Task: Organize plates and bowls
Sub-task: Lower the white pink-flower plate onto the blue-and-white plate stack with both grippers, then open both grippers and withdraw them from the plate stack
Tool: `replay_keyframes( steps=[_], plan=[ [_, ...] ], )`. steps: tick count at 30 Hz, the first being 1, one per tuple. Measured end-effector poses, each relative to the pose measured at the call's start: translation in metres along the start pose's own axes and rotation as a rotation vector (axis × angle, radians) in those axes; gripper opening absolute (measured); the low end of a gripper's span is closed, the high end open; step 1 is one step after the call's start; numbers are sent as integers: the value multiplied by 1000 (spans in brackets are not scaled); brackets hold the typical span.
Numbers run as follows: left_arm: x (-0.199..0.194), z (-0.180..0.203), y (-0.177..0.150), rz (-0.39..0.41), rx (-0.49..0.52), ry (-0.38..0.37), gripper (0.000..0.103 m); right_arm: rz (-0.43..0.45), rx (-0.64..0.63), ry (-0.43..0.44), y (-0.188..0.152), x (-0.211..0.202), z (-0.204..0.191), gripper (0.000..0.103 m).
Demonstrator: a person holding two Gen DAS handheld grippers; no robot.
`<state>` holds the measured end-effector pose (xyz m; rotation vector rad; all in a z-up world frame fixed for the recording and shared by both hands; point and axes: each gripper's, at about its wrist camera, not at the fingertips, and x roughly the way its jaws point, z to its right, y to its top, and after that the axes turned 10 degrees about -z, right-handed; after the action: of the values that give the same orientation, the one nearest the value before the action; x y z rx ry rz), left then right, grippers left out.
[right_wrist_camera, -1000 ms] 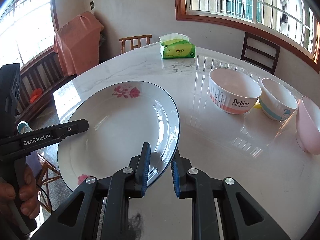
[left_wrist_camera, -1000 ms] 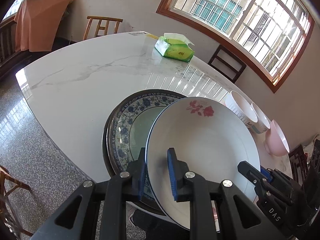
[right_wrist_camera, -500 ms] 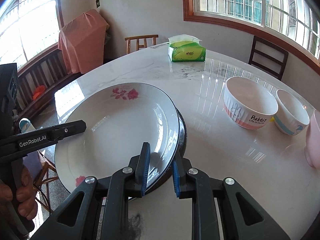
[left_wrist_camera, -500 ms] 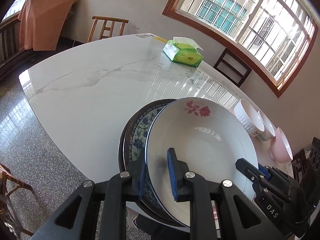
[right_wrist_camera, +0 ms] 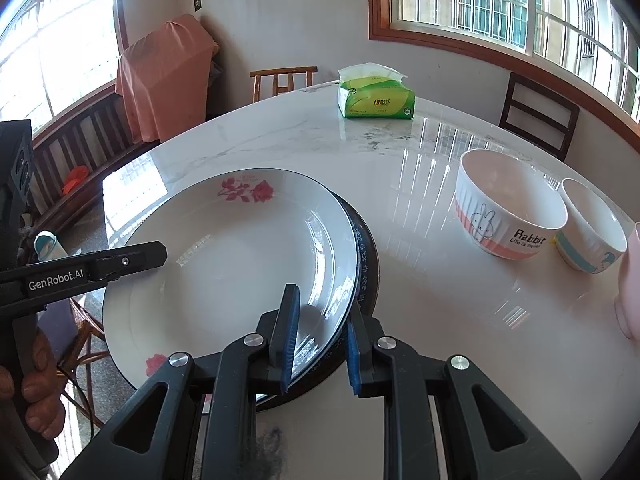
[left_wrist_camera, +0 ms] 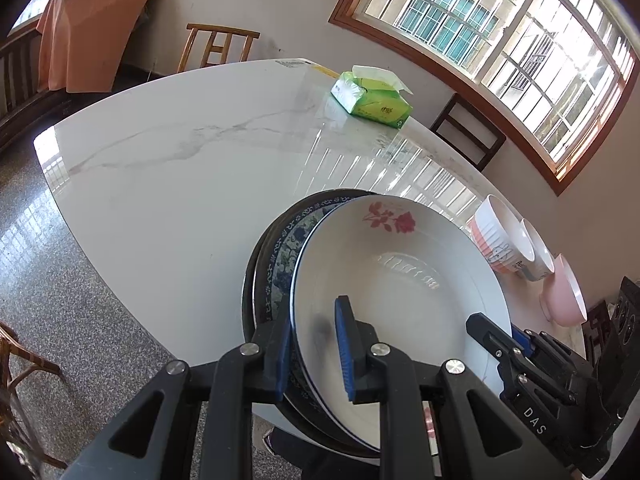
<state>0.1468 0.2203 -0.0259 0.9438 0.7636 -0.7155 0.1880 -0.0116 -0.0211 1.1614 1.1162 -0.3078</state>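
Since a second ago the rose plate (left_wrist_camera: 400, 288) has travelled across the frame over the blue plate (left_wrist_camera: 280, 256), from lying well off-centre to nearly covering it; only a crescent of blue pattern shows at left in the left view. Left gripper (left_wrist_camera: 312, 348) pinches the rose plate's near-left rim, one pad inside the well, one under the lip; right gripper (right_wrist_camera: 320, 336) pinches the near-right rim likewise, with the lower plates' edge close by its outer pad. Rose plate sits low centre in both views, at the near edge of the table (left_wrist_camera: 180, 168), seemingly resting on or just above the stack; contact not resolvable. A dark plate (right_wrist_camera: 370, 264) shows as a thin rim beneath the blue one. Handling judgement: glazed ceramic, stiff, fairly heavy, slippery under pads, chips if dropped rim on rim; opposite-rim hold from two sides suits it, and release should be level. Surroundings: rabbit bowl (right_wrist_camera: 508, 208), a second bowl (right_wrist_camera: 592, 228) touching or just beside it, pink bowl (left_wrist_camera: 564, 292) at right edge, all apart from the stack. Tissue pack (right_wrist_camera: 376, 94) far side, upper centre. Nothing blocks the plate; stack overhangs the table's near edge, a tipping risk.
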Motion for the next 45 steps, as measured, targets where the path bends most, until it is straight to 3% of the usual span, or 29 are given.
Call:
replay_keyframes(
  steps=[21,22,23,25,32,40,45],
  plan=[
    [-2,-4,-2,29,-24,-12,22,88,-77,-97,-6,4,-15,30],
    [-3,-4,-2,36,-24,-9,23,95,-80,-107,-7,3,-16,36],
    [-4,-3,-2,45,-22,1,25,107,-81,-122,-8,2,-18,49],
    [-6,-1,-2,57,-15,15,26,126,-76,-136,-8,-1,-17,67],
    [-30,11,-1,186,47,82,28,176,41,-120,-10,-11,8,68],
    [-43,34,-14,181,123,-42,28,218,260,-168,-53,-51,88,72],
    [-32,84,-35,95,245,-204,28,224,486,-212,-97,-79,167,72]
  ],
)
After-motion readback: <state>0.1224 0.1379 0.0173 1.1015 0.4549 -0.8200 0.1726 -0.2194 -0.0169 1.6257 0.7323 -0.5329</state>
